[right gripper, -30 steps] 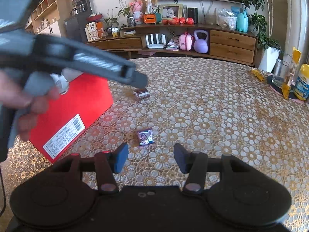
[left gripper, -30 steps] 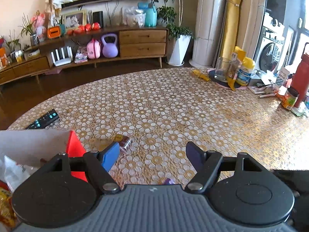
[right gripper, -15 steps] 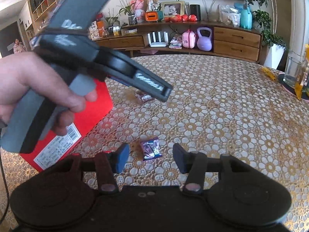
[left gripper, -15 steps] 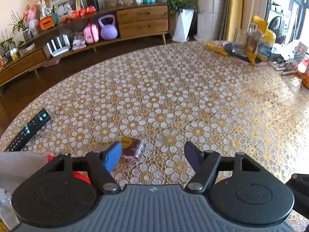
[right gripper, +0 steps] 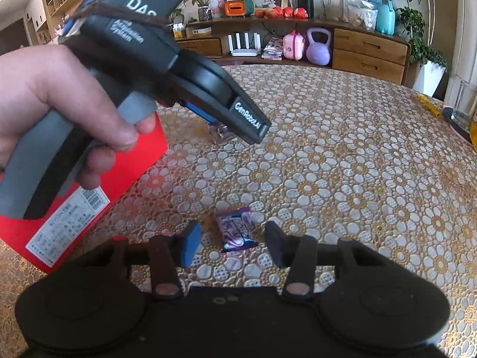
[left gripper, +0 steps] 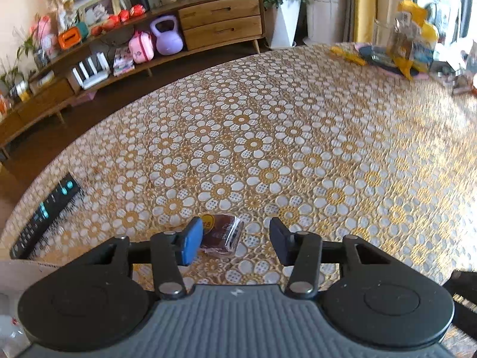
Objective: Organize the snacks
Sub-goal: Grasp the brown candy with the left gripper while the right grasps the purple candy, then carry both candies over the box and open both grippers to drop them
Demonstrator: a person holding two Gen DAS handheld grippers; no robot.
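Note:
A dark brown snack packet (left gripper: 222, 234) with a yellow sticker lies on the flowered tablecloth. My left gripper (left gripper: 235, 241) straddles it with its jaws closing. The blue left pad is right beside the packet and the right pad stands clear of it. The right wrist view shows a hand (right gripper: 59, 113) holding that gripper over the same packet (right gripper: 223, 133), next to a red box (right gripper: 140, 161). A purple snack packet (right gripper: 237, 232) lies flat between the fingers of my right gripper (right gripper: 232, 243), which is open, with neither pad touching it.
A black remote control (left gripper: 44, 208) lies near the table's left edge. The box's cardboard rim (left gripper: 21, 265) shows at lower left. Bottles and a glass (left gripper: 411, 47) crowd the far right of the table. A wooden sideboard (left gripper: 220, 21) stands beyond the table.
The left gripper came down and forward over the brown packet, and its jaws narrowed. The right gripper sank toward the purple packet, which now lies between its fingers.

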